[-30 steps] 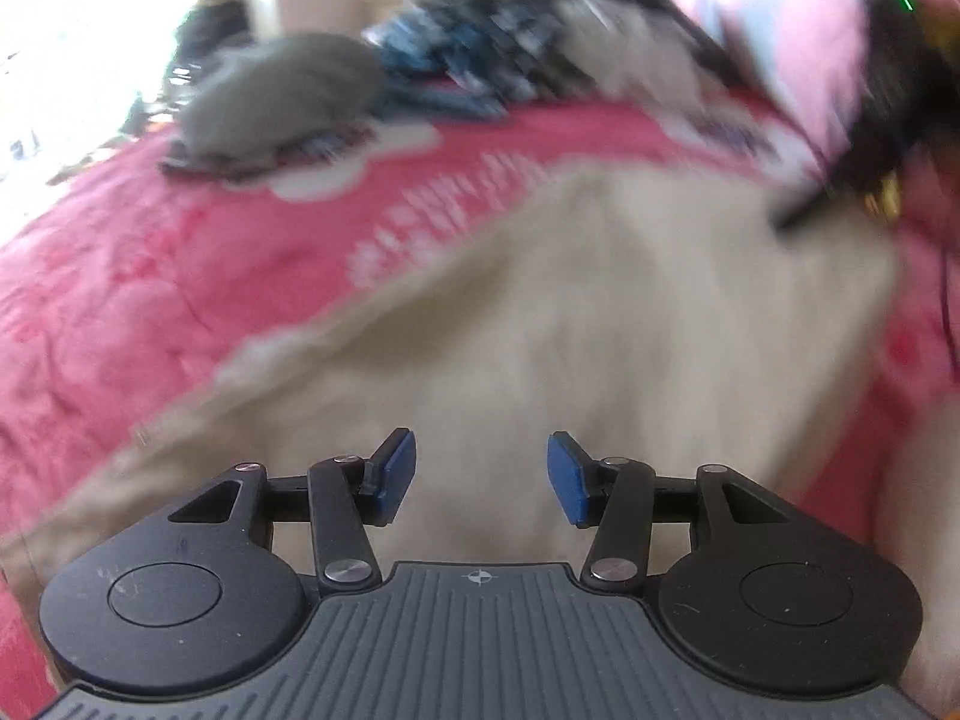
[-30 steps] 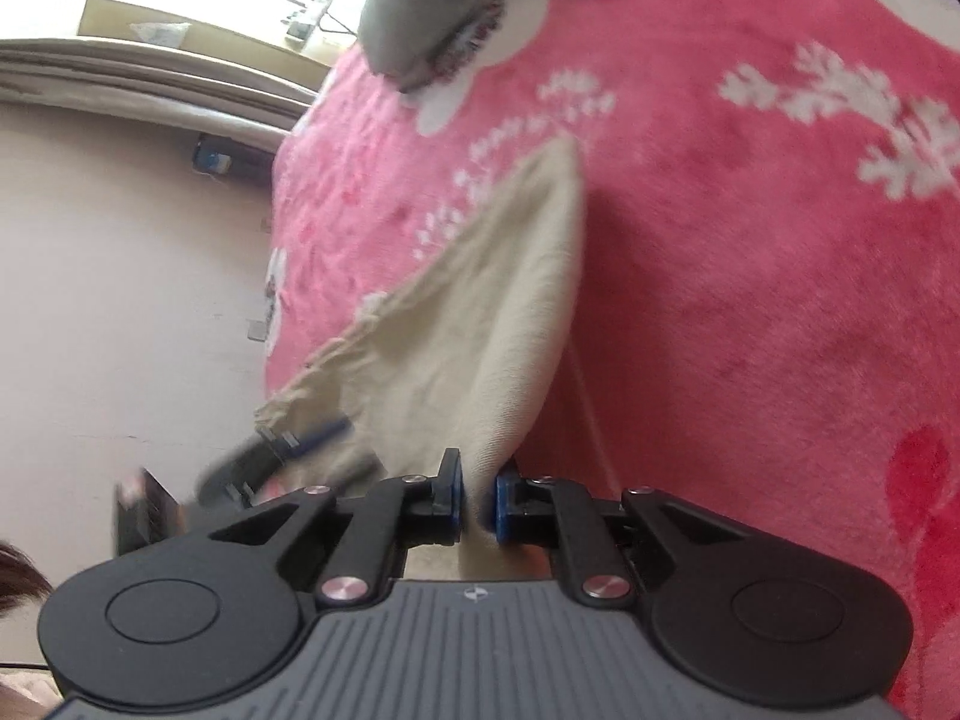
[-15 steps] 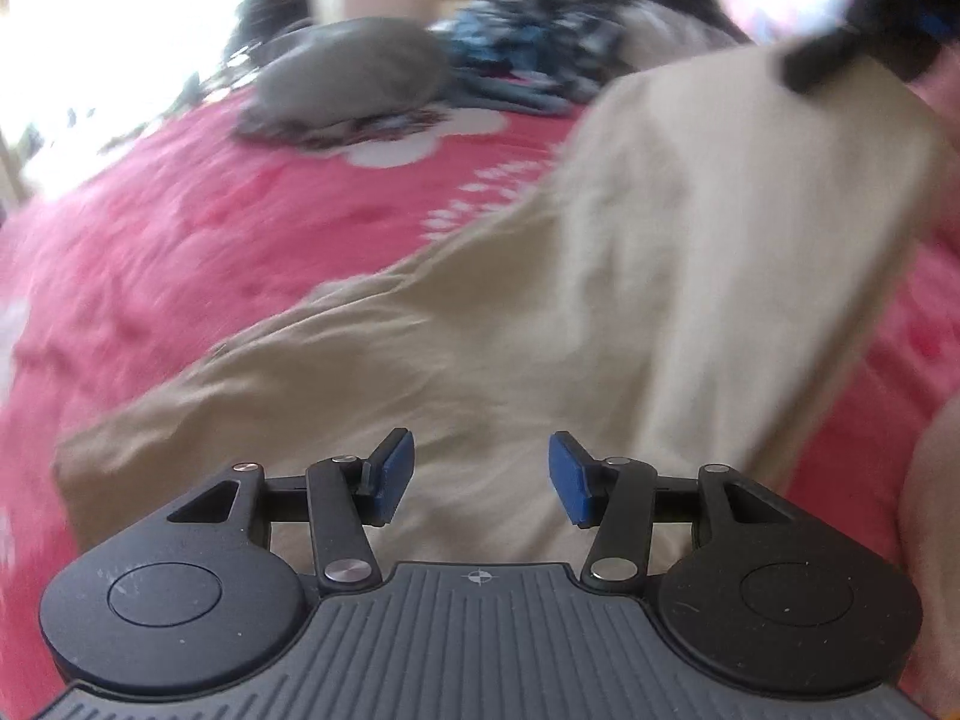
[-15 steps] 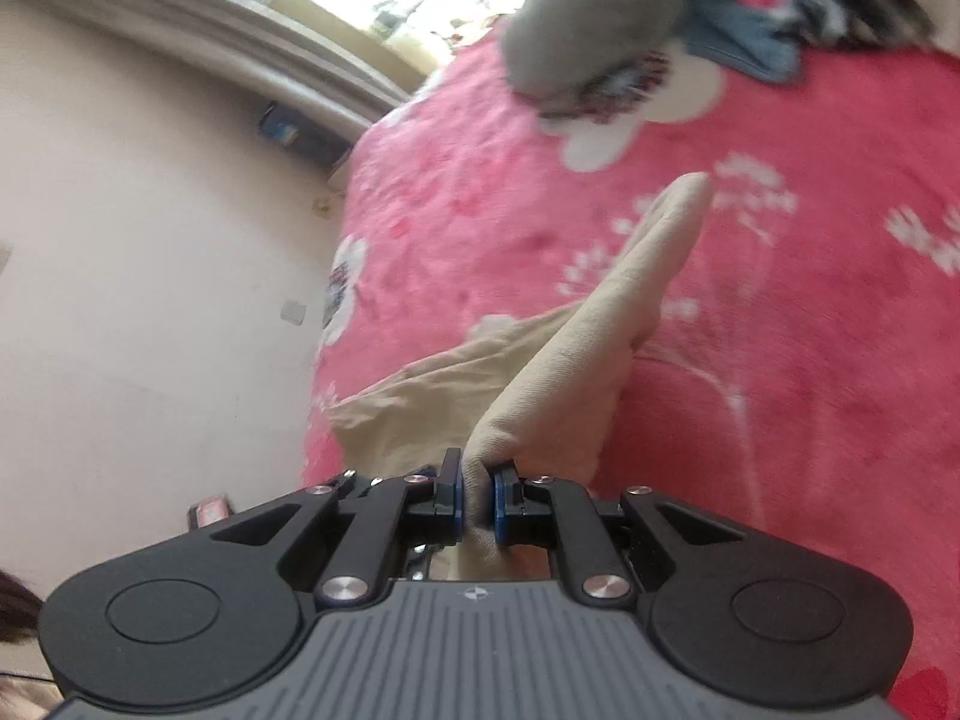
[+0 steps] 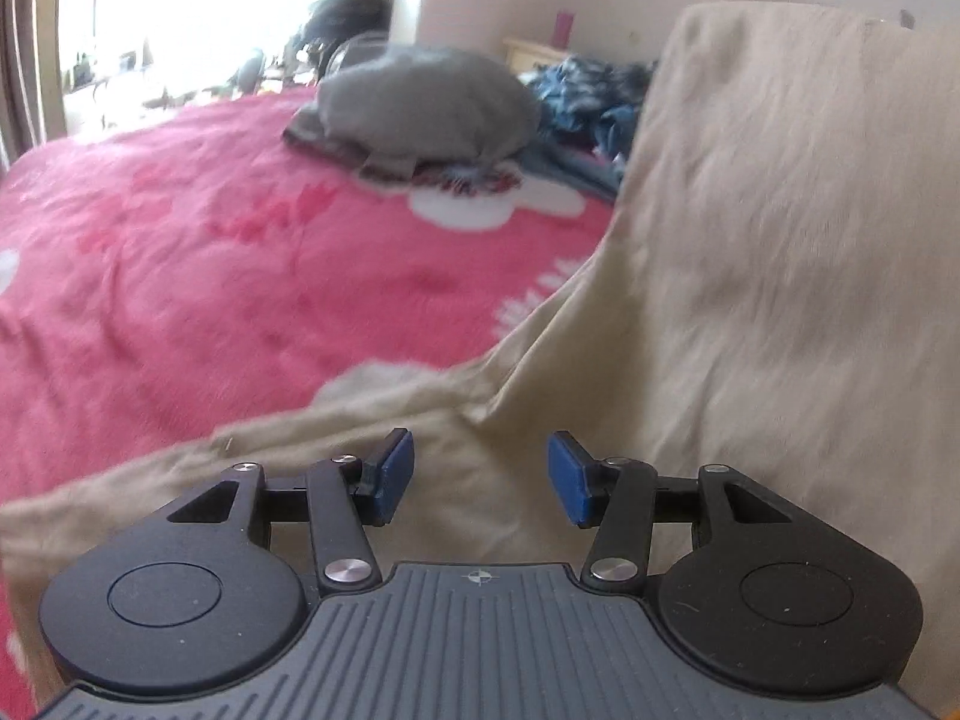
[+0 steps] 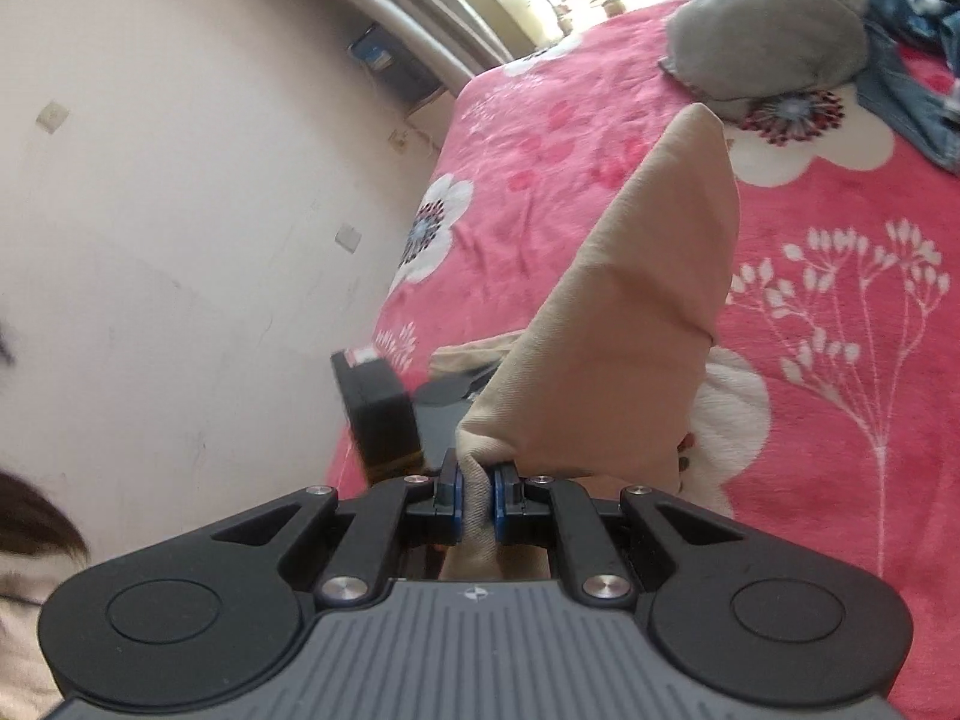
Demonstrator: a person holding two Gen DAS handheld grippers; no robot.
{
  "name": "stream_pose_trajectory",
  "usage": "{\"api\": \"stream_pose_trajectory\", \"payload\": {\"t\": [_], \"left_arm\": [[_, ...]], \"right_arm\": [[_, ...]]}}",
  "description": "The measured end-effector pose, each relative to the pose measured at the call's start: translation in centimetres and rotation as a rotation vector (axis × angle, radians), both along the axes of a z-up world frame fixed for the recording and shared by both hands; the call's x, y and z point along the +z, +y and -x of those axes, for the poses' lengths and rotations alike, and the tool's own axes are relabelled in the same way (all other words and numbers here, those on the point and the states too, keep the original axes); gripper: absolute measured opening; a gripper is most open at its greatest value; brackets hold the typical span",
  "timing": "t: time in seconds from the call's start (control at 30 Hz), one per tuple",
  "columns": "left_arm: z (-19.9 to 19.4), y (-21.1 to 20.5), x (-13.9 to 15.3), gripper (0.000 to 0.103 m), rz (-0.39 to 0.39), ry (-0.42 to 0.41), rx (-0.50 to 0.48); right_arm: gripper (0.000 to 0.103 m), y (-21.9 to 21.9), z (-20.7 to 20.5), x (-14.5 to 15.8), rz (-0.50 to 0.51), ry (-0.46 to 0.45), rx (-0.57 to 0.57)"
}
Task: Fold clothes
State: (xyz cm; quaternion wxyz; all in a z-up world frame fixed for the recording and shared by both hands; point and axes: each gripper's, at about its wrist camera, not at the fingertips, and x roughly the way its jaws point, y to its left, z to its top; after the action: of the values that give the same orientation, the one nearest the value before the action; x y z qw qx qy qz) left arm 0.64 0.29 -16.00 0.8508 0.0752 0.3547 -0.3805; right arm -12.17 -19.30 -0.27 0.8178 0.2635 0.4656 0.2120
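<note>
Since a second earlier, our right gripper (image 6: 478, 501) had lifted the beige garment (image 6: 648, 294) higher off the pink floral blanket (image 6: 840, 312), its jaws pinching a fold of cloth at lower centre. Our left gripper (image 5: 480, 477) stood spread, holding nothing, above the garment's lower part (image 5: 420, 420), with the raised cloth filling the right of its frame. A grey bundle (image 5: 429, 102) and blue clothes (image 5: 591, 99) lay at upper centre.

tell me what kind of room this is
Most likely a bedroom at home. A pink flowered blanket covers what looks like a bed, loose clothes and a grey bundle are piled at its far end, and a bright window is behind.
</note>
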Motion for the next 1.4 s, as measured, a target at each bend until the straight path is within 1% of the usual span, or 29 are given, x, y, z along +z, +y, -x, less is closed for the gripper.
{"api": "stream_pose_trajectory", "payload": {"t": [0.07,0.13,0.23,0.33,0.4,0.5,0.57,0.63,0.7,0.77,0.87,0.97,1.07,1.13,1.27,1.3,1.4], "left_arm": [[-0.8,-0.9,-0.5,0.050,-0.001,0.006,-0.001],[-2.2,-1.4,-1.1,0.050,0.017,0.043,0.030],[-4.7,-0.9,-1.6,0.050,0.117,0.168,0.112],[-6.6,0.8,-1.7,0.050,0.220,0.279,0.214],[-7.0,2.3,-1.3,0.050,0.261,0.318,0.258],[-6.1,5.1,0.0,0.050,0.301,0.323,0.273],[-4.8,6.9,0.5,0.050,0.298,0.330,0.232],[-2.9,8.7,0.8,0.050,0.259,0.319,0.202],[-1.3,10.7,0.9,0.050,0.230,0.324,0.210],[0.0,13.4,1.0,0.050,0.221,0.340,0.245],[1.5,17.0,1.5,0.050,0.198,0.338,0.323],[2.4,20.1,1.6,0.050,0.221,0.373,0.391],[2.6,21.5,0.9,0.051,0.212,0.397,0.442],[2.5,21.9,0.4,0.051,0.206,0.403,0.470],[2.5,22.6,-0.5,0.051,0.234,0.428,0.503],[2.5,22.7,-0.8,0.051,0.244,0.442,0.504],[2.4,22.9,-1.5,0.051,0.274,0.483,0.501]], "right_arm": [[0.011,0.5,0.1,0.0,0.007,0.000,0.017],[0.011,0.8,0.3,0.0,0.008,-0.002,0.031],[0.011,1.2,0.5,-0.2,0.001,0.007,0.039],[0.011,1.2,0.5,-0.4,-0.019,0.016,0.043],[0.011,1.2,0.4,-0.3,-0.021,0.017,0.047],[0.011,1.0,0.2,-0.5,-0.036,0.017,0.041],[0.011,0.9,0.2,-0.6,-0.050,0.017,0.037],[0.011,1.0,0.1,-0.7,-0.058,0.013,0.041],[0.011,1.4,-0.1,-0.9,-0.066,0.006,0.048],[0.011,2.0,-0.4,-1.2,-0.081,0.001,0.056],[0.011,4.1,-1.6,-1.9,-0.090,-0.002,0.075],[0.011,7.2,-2.9,-3.0,-0.080,-0.005,0.103],[0.011,11.0,-4.3,-4.8,-0.042,-0.003,0.152],[0.011,13.7,-5.3,-6.6,-0.007,0.026,0.188],[0.011,18.0,-6.6,-9.7,0.091,0.061,0.240],[0.011,18.5,-6.8,-10.0,0.109,0.062,0.242],[0.011,19.1,-7.3,-10.2,0.111,0.074,0.217]]}}
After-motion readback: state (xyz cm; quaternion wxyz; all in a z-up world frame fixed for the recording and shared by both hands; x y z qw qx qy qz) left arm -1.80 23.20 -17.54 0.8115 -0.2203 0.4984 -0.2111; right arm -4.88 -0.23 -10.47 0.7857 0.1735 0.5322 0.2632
